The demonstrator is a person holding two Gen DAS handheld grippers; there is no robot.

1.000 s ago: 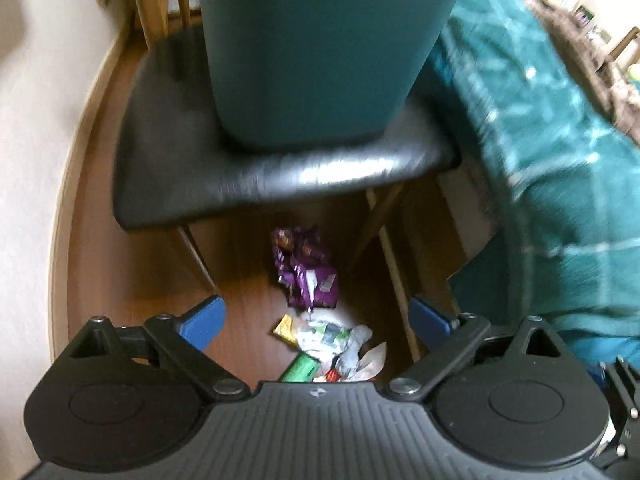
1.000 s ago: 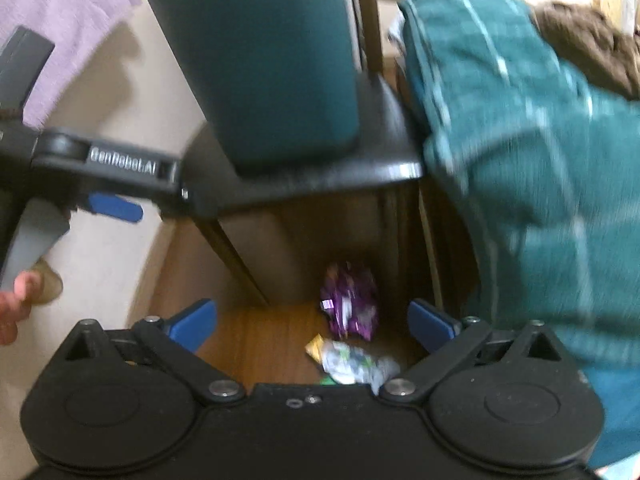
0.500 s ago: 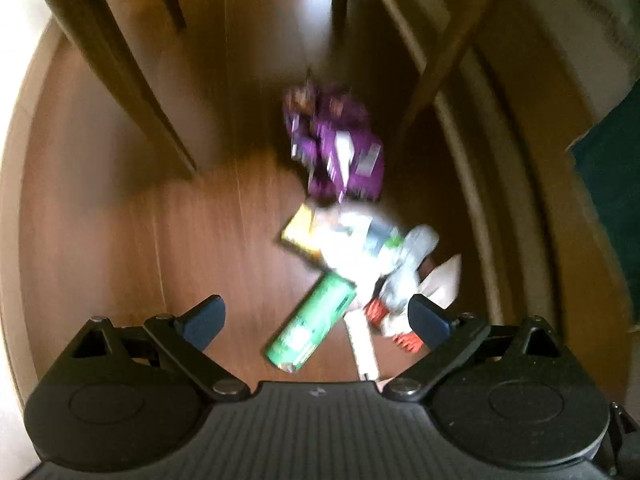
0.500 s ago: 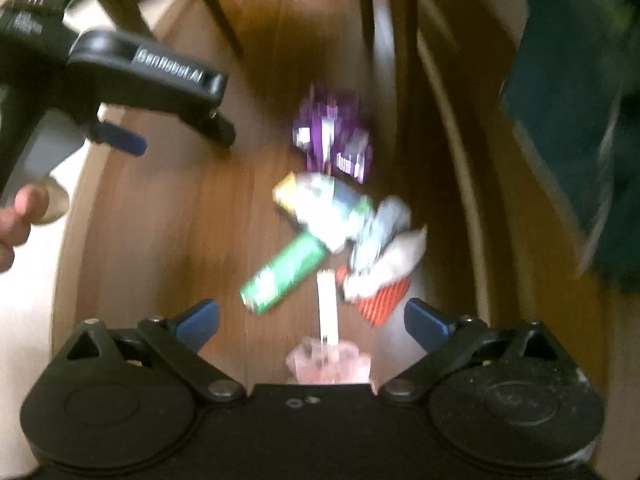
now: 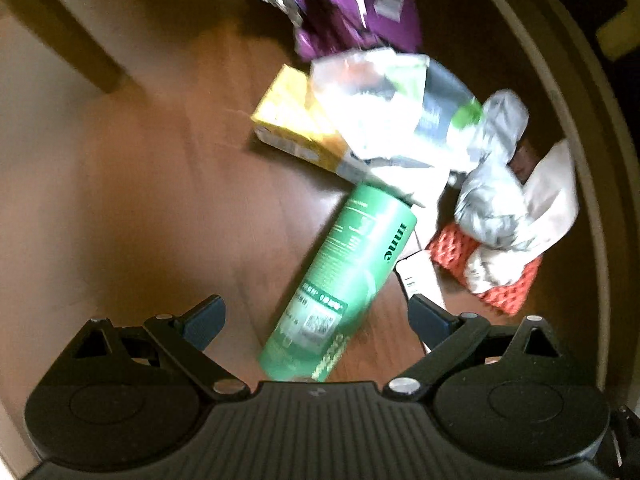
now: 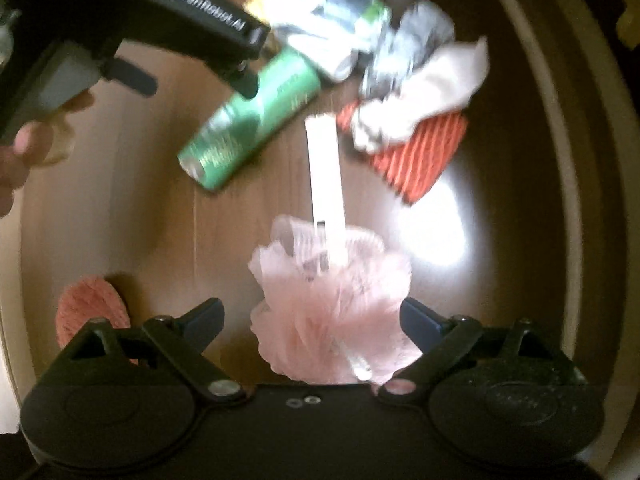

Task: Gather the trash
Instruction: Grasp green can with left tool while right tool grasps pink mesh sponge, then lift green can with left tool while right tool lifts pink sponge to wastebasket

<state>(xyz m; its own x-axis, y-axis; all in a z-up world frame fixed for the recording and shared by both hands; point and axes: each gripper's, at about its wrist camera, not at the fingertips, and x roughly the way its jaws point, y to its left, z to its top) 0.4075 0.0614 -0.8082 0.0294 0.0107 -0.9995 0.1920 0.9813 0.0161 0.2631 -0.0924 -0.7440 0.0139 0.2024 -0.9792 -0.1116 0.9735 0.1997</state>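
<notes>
Trash lies in a pile on the wooden floor. A green can lies on its side, its lower end between the fingers of my open left gripper. The can also shows in the right wrist view. Beyond it lie a yellow carton, a crumpled white and green wrapper, a purple bag, grey foil and an orange ribbed piece. My right gripper is open, its fingers either side of a pink mesh puff. A white strip lies past the puff.
A chair leg stands at the upper left in the left wrist view. A curved wooden edge runs along the right of the pile. A pink fuzzy item lies at the left of the right gripper. The left gripper's body crosses the upper left of the right wrist view.
Both grippers have dropped from chair height to the floor pile. The green can now lies between the left fingers; the pink puff now lies between the right fingers.
</notes>
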